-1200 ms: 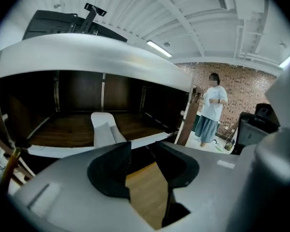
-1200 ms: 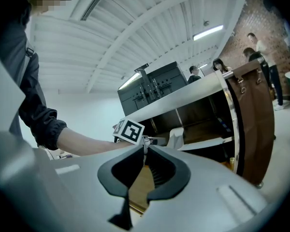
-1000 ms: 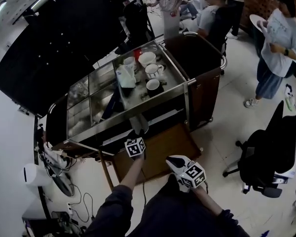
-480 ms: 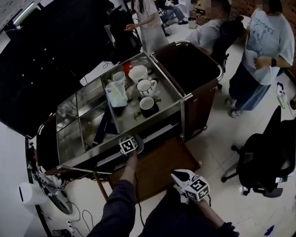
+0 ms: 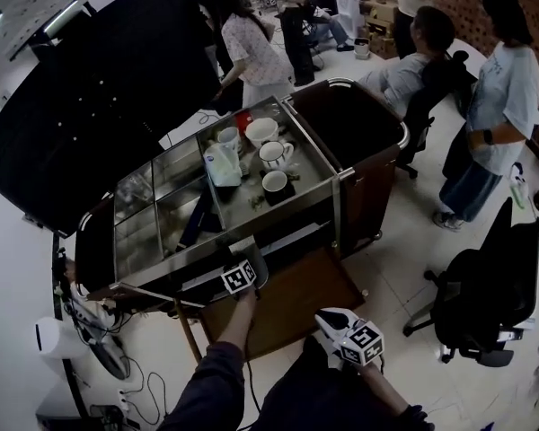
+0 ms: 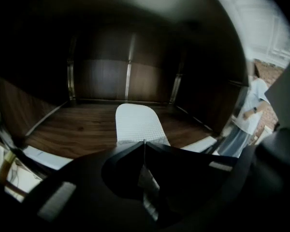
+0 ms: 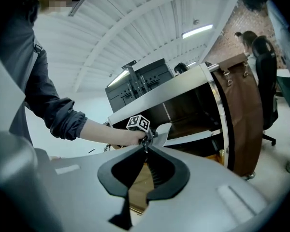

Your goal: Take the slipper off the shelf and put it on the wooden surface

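Left gripper view tells it: the left gripper [image 6: 144,143] sits inside the trolley's low shelf [image 6: 72,127], whose dark wooden floor runs to the far wall. Its jaws are clamped together on the near edge of the white, dimpled, flat slipper [image 6: 135,122]. The slipper lies flat on that shelf, stretching away from the jaws. So the grab looks made, and the lift-out is the step in hand. The right gripper [image 7: 145,148] hangs low on the near right, jaws pressed together on nothing. Next move, I reckon: draw the slipper towards the near side, clear the shelf's front edge, then lower it onto the brown wooden surface [image 5: 296,299] just in front of the trolley.
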Available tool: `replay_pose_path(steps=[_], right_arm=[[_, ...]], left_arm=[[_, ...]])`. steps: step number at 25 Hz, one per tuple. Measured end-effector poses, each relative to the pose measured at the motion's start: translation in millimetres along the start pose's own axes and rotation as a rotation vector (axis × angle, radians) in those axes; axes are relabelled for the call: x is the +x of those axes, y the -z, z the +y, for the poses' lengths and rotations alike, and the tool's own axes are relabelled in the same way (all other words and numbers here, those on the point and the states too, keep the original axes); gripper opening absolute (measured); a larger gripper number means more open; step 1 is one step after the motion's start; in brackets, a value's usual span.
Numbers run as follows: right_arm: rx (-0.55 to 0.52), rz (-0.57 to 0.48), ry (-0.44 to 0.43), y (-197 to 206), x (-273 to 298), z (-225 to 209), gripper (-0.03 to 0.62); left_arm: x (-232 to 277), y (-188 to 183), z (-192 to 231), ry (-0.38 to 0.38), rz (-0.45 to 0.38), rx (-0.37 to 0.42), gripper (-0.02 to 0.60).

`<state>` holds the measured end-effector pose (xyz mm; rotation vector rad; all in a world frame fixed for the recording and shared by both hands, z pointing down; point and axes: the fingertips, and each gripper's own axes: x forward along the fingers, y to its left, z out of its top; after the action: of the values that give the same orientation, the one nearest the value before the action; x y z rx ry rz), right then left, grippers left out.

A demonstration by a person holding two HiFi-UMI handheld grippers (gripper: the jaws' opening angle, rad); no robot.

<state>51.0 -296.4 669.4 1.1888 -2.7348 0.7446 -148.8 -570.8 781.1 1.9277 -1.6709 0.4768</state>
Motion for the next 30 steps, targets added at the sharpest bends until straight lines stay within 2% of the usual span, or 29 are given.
replay_pose_path(steps=[3, 7, 12, 15, 19, 23, 27, 30], right_arm=[[-0.022, -0.006, -0.051, 0, -6, 20, 0.012], [-0.059, 0.002, -0.128, 8, -15, 47, 0.012], [-0.085, 0.051, -0.201, 36, -33, 84, 0.012], [-0.094, 0.082, -0.220, 51, -48, 100, 0.012], [-0.096, 0.118, -0.214, 71, -72, 111, 0.011], [-0.089, 0.130, -0.192, 89, -92, 114, 0.011], [-0.057, 0.104, -0.169, 96, -99, 110, 0.011], [-0.027, 0.084, -0.158, 99, -98, 111, 0.011]], left_arm=[[-56, 16, -9, 0.003, -0.035, 0.039, 0.021], [-131, 63, -6, -0.020, -0.066, -0.014, 0.021], [-186, 163, 15, -0.062, 0.008, -0.054, 0.020], [-191, 198, 40, -0.116, 0.029, -0.089, 0.020], [-185, 209, 79, -0.184, 0.010, -0.138, 0.026], [-185, 206, 95, -0.154, -0.002, -0.156, 0.077], [-212, 205, 79, -0.128, -0.029, -0.134, 0.084], [-242, 211, 43, -0.055, -0.044, -0.091, 0.084]])
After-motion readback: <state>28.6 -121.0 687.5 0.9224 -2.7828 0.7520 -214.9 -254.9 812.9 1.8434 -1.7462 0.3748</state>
